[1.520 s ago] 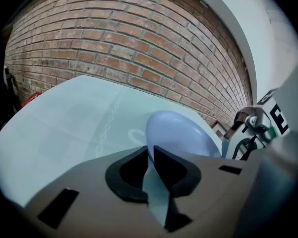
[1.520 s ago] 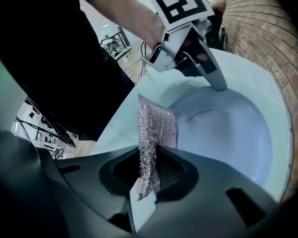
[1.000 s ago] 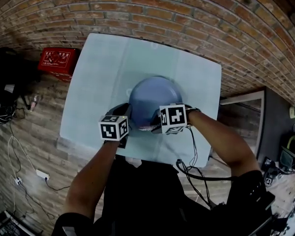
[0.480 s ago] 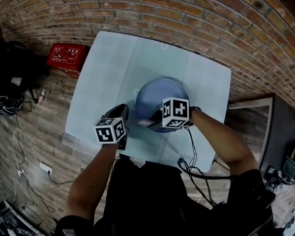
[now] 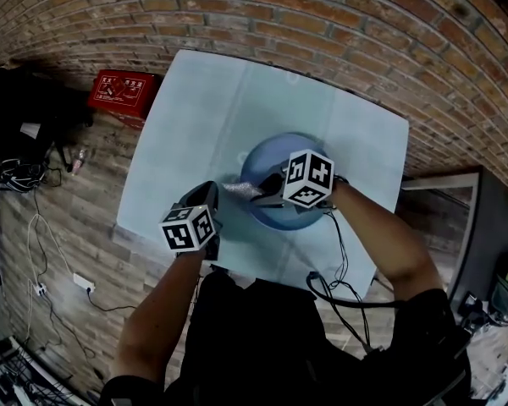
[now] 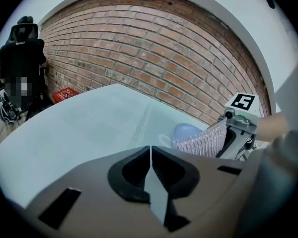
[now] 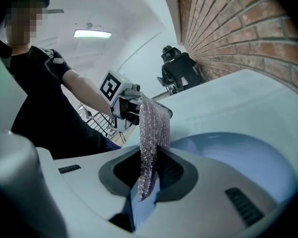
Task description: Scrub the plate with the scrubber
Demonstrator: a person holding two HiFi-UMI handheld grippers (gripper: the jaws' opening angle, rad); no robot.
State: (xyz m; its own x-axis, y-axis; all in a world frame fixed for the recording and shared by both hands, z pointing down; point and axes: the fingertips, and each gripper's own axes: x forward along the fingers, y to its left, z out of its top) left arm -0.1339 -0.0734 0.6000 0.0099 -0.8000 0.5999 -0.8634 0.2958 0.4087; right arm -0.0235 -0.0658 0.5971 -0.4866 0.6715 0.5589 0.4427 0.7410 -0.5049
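Right gripper [image 7: 149,158]: your fingers are closed on the scrubber [image 7: 153,128], nipping its near end. Most of the mesh stands free past the tips.
Left gripper [image 6: 150,157]: your fingers are pressed together with nothing between them, and they touch nothing.
Scrubber: a silvery knitted mesh that sticks out beyond your right fingers toward the left ones, near them but apart.
Plate [image 5: 275,150]: blue, on the table [image 5: 195,117], below and beside your right fingers and off to the right of your left ones. No view settles whether the mesh touches it.
Feel, scrubber: likely light, soft and floppy. A long free end will fold instead of scouring, so a hold nearer its middle would press better.
Feel, plate: likely stiff, smooth and light enough to skate on the table under a hard stroke.
Hold, plate: the rim nearest your left fingers looks like the place to pin or pinch it, but they must open first.
Stage: scrubbing looks barely under way, with the plate unsteadied.
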